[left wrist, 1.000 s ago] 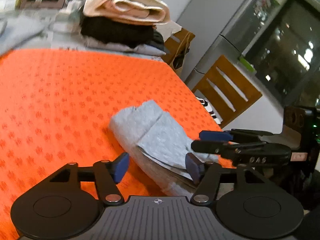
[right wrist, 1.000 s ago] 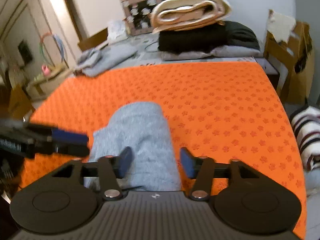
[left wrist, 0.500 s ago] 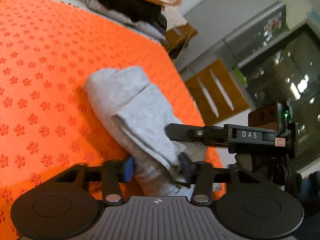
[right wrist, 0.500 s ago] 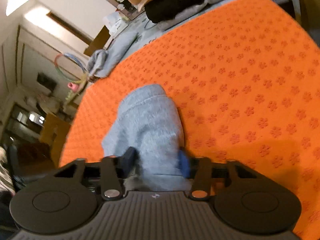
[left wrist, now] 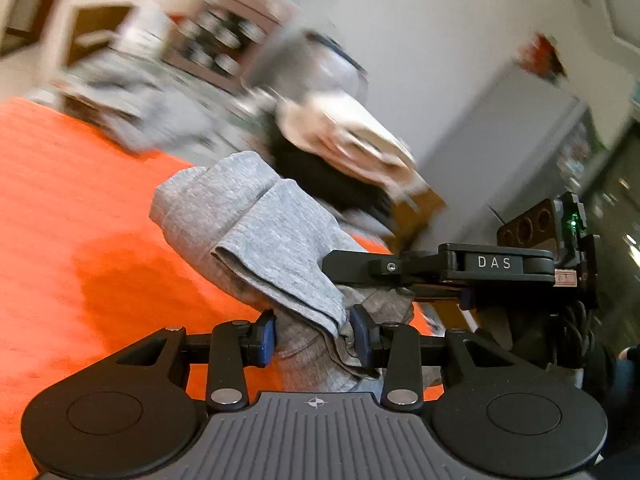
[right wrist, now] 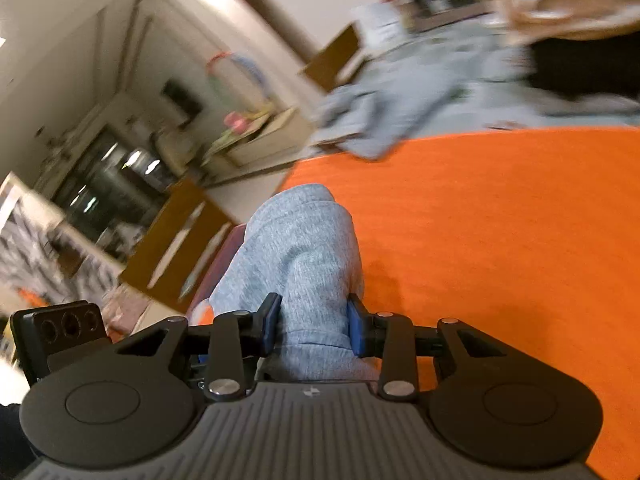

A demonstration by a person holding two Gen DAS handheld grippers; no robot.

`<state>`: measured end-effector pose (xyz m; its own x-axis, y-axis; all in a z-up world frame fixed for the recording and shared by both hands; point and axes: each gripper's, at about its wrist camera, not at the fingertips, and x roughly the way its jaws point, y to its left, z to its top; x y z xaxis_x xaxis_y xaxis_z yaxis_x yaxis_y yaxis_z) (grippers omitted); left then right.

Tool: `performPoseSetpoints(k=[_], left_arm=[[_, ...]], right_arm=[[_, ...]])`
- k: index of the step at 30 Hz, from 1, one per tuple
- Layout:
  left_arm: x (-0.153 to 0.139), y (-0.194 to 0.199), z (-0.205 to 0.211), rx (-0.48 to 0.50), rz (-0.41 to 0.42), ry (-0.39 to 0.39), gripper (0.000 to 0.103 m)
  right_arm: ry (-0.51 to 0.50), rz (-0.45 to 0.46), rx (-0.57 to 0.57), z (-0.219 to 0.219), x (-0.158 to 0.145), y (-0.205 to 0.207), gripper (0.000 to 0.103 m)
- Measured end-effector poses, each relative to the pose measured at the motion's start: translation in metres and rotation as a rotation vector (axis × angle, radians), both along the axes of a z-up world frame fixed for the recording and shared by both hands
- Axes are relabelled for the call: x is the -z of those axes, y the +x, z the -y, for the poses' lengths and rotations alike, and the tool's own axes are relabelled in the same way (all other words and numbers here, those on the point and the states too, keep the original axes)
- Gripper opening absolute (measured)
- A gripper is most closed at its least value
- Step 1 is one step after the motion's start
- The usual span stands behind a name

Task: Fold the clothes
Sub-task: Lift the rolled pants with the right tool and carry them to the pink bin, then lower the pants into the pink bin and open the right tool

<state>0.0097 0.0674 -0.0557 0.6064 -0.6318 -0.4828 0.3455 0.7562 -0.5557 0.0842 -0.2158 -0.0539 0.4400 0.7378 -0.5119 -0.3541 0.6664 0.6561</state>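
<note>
Garment [left wrist: 256, 224] lengthwise ahead, both grippers clamping

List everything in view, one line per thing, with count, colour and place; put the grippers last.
folded garment: one, light grey, lifted above the near edge of the orange cloth, held by both grippers.
orange cloth: one, orange, covering the table under the garment.
clothes pile: one stack, cream on top of black, blurred, at the far end of the table.
loose garment: one, pale grey-blue, crumpled at the far edge of the cloth.
chair: one, brown wood, beside the table, blurred.
left gripper: one, black with blue pads, shut on the garment's near end.
right gripper: one, black with blue pads, shut on the same garment.
</note>
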Motion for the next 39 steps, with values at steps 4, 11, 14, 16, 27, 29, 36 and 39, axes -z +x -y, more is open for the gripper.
performPoseSetpoints(k=[4,11,14,16,27,29,36,39], left_arm=[[-0.012,-0.005,-0.062,-0.135,0.017,0.033,0.041],[-0.021,-0.001,-0.188,-0.324,0.012,0.081,0.041],[-0.016,0.008,-0.245,-0.388,-0.026,0.090,0.041],[-0.012,0.015,-0.280,-0.430,-0.044,0.093,0.041],[0.033,0.052,-0.434,-0.613,-0.150,0.087,0.041],[0.048,0.058,-0.450,-0.638,-0.173,0.081,0.041],[0.114,0.077,-0.491,-0.731,-0.286,0.015,0.041],[0.142,0.078,-0.501,-0.764,-0.327,-0.006,0.042]], right_arm=[[0.027,-0.008,-0.120,-0.073,-0.004,0.036,0.041],[0.036,-0.023,-0.313,-0.226,-0.004,0.094,0.042],[0.013,-0.028,-0.390,-0.299,-0.001,0.118,0.042],[0.008,-0.044,-0.432,-0.346,0.004,0.136,0.042],[-0.018,-0.129,-0.620,-0.565,0.065,0.218,0.042],[-0.032,-0.142,-0.641,-0.592,0.081,0.224,0.042],[-0.116,-0.201,-0.702,-0.658,0.155,0.248,0.042],[-0.162,-0.205,-0.727,-0.675,0.184,0.253,0.042]])
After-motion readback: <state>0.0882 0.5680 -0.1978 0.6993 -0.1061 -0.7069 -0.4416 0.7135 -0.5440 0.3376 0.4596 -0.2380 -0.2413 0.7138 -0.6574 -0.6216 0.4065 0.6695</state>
